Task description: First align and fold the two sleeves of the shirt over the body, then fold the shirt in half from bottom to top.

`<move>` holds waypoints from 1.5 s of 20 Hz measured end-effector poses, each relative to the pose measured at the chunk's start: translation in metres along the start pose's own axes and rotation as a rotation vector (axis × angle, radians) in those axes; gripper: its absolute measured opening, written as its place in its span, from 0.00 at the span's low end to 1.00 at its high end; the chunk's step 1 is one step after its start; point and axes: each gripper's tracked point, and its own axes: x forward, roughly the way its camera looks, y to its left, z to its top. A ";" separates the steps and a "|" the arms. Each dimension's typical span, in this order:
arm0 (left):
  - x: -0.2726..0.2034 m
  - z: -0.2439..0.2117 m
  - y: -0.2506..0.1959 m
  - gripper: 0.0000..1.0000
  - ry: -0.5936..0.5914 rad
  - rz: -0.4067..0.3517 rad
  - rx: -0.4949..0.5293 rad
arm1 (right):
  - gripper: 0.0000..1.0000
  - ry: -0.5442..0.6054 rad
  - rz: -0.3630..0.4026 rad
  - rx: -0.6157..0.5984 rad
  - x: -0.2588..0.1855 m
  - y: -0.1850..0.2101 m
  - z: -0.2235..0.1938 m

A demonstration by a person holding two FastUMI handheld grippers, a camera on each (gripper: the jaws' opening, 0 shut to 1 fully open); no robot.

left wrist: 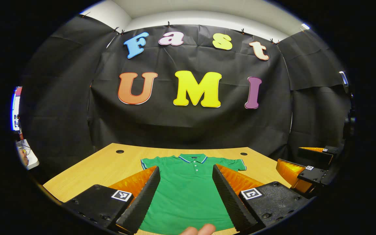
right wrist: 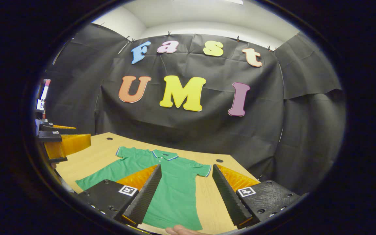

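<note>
Lying flat and face up on the wooden table [left wrist: 77, 176]: green polo shirt [left wrist: 188, 192], collar toward the booth wall, hem toward the holder, both short sleeves spread out to the sides rather than over the body. Not folded, then, as things lie now.

Left gripper [left wrist: 185, 199] held above the near part of the shirt, fingers spread wide, pinching nothing. Right gripper [right wrist: 185, 199] likewise wide apart and empty, aimed over the shirt's right side and the bare table beside it (its own view skews the shirt toward the left).

Risks from here, as a judgement only:
- Pinching both layers at a sleeve [left wrist: 237, 164], or too little of its edge: likely to drag the whole body sideways or let the sleeve slip out mid-fold.
- Sleeves brought in unevenly: likely a crooked outline, with the later bottom-to-top fold missing the collar [left wrist: 193, 158].
- Thin knit cloth on a smooth top: prone to sliding and bunching if pulled along rather than lifted.
- A fingertip [left wrist: 198, 230] close at the hem: possible snag.
</note>
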 end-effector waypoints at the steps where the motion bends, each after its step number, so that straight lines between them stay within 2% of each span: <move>1: 0.000 0.001 0.003 1.00 -0.008 0.009 0.013 | 0.95 -0.007 -0.002 0.001 0.002 -0.001 0.001; 2: 0.002 0.003 0.006 1.00 -0.019 0.022 0.024 | 0.97 -0.011 -0.006 0.008 0.005 -0.002 0.001; 3: 0.004 0.003 0.010 1.00 -0.022 0.034 0.029 | 0.93 -0.018 -0.010 0.022 0.010 -0.006 0.003; 6: 0.009 -0.006 0.014 1.00 -0.002 0.038 0.006 | 0.95 -0.010 -0.020 0.022 0.045 -0.019 0.002; 9: 0.014 -0.005 0.023 1.00 -0.005 0.063 0.010 | 0.95 0.015 -0.052 0.018 0.100 -0.036 -0.003; 12: 0.020 -0.004 0.034 1.00 -0.033 0.100 0.038 | 0.96 0.087 -0.107 0.022 0.181 -0.068 -0.020; 14: 0.026 -0.010 0.035 1.00 -0.028 0.107 0.029 | 0.97 0.189 -0.138 0.066 0.239 -0.088 -0.047; 16: 0.031 -0.014 0.040 1.00 -0.021 0.124 0.051 | 0.95 0.266 -0.178 0.050 0.293 -0.103 -0.081; 20: 0.038 -0.018 0.056 1.00 -0.021 0.186 0.108 | 0.95 0.415 -0.215 0.077 0.360 -0.120 -0.145; 23: 0.041 -0.023 0.056 1.00 -0.001 0.183 0.088 | 0.97 0.503 -0.240 0.076 0.388 -0.128 -0.178; 24: 0.041 -0.023 0.057 1.00 -0.003 0.184 0.084 | 0.94 0.509 -0.229 0.065 0.395 -0.128 -0.186; 26: 0.042 -0.024 0.055 1.00 0.000 0.177 0.083 | 0.93 0.580 -0.196 0.077 0.392 -0.122 -0.203; 28: 0.043 -0.025 0.056 1.00 0.002 0.181 0.089 | 0.88 0.550 -0.183 0.088 0.402 -0.119 -0.202; 30: 0.045 -0.028 0.059 1.00 0.012 0.185 0.084 | 0.70 0.558 -0.172 0.116 0.402 -0.111 -0.203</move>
